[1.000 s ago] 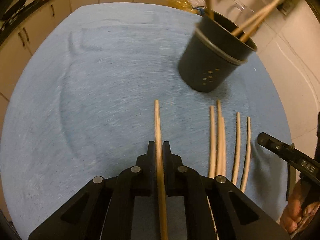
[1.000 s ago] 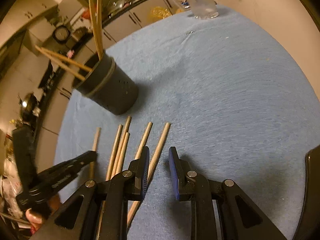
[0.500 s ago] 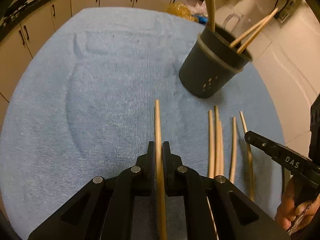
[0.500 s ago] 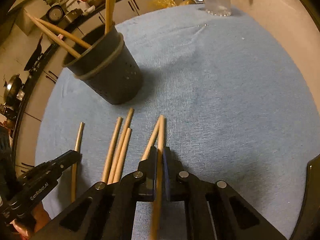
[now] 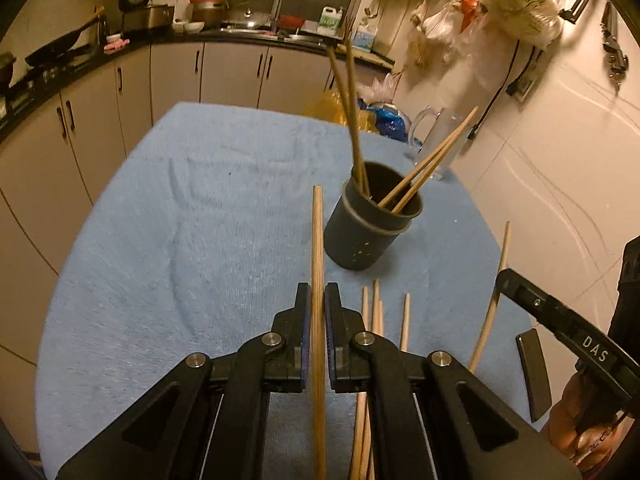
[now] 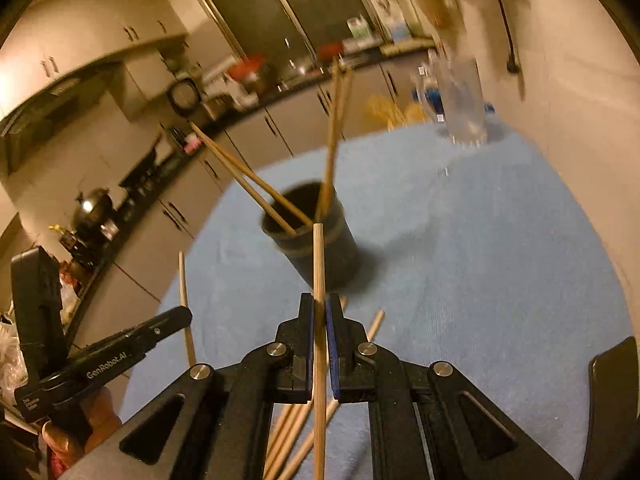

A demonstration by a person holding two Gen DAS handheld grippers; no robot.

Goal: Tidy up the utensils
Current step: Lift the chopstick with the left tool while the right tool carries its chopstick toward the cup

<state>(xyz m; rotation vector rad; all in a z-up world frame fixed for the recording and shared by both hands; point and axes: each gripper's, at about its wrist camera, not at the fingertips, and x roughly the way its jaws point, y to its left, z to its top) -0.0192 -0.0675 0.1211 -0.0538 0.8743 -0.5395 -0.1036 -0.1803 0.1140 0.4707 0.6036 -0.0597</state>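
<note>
While blur smears the right wrist view, hard to read much past the dark utensil cup [image 6: 316, 236] and the clear pitcher [image 6: 460, 100] at the far end of the blue cloth [image 6: 500, 260]. Cut off at the bottom edge in both views: the lower ends of the held sticks, hidden under the black frames. Loose chopsticks [image 6: 372, 328] half covered by the right gripper's body, count unclear there.

Sharper from the left wrist: same cup [image 5: 368, 232] standing upright on the cloth [image 5: 180, 240], four chopsticks leaning out of it, two straight up, two slanting right. Three loose chopsticks [image 5: 374, 308] lying just beside the cup, nearer the camera. Kitchen counter and cabinets [image 5: 224, 72] crisp behind.

Left gripper [image 5: 317, 308] clamped tight on one chopstick [image 5: 317, 240], pads pressing both sides, stick pointing forward, clear of the cloth. Right gripper [image 6: 319, 316] likewise pinched hard on its own chopstick [image 6: 318, 264], tip overlapping the cup in the picture. Seen from the left camera as well: that right-hand chopstick [image 5: 496, 292] raised off the cloth.
</note>
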